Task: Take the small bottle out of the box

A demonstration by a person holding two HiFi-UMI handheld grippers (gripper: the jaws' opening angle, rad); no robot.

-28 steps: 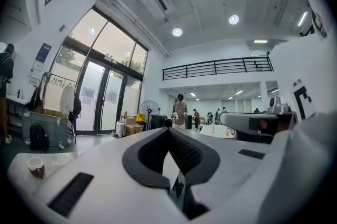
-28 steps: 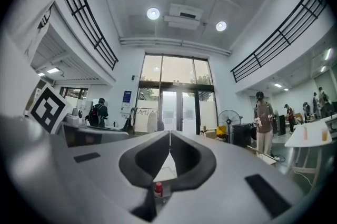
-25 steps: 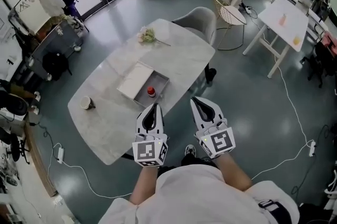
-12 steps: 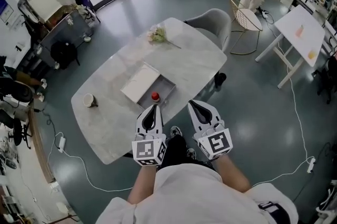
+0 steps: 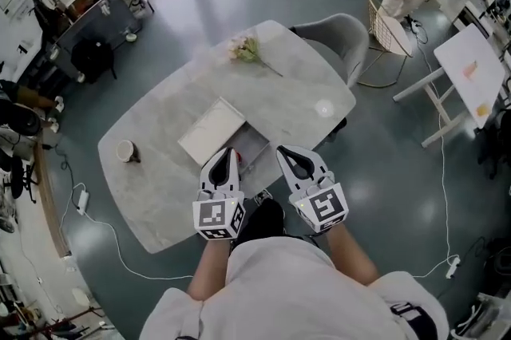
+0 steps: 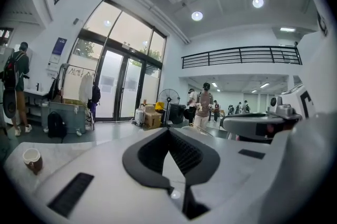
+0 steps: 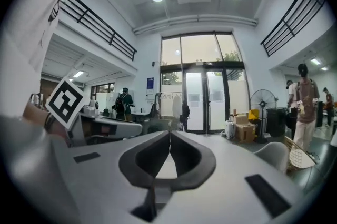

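Marble table (image 5: pixel 160 171) in the head view, bearing an open grey box (image 5: pixel 254 148) near its close edge, with a flat white lid (image 5: pixel 209 131) along the box's left side and a cup (image 5: pixel 125 150) well apart at the left. The small bottle shows in no view. The left gripper's tip lies across the left part of the box, so the bottle is probably hidden behind it inside the box. Likely hazards, largest first: a tip that catches the box wall could slide the light box toward the table edge; a jaw brought down unseen on the bottle could tip it over inside the box; a bottle pinched high or off-centre could slip free as it is lifted over the wall. Left gripper (image 5: pixel 227 153): jaws together, dark pads meeting at the tip (image 6: pixel 168 129), nothing between them. Right gripper (image 5: pixel 286 151): jaws likewise closed on one another (image 7: pixel 169 133), empty, poised just right of the box above the table edge. Neither touches a thing that can be made out, and both must part before any grasp.
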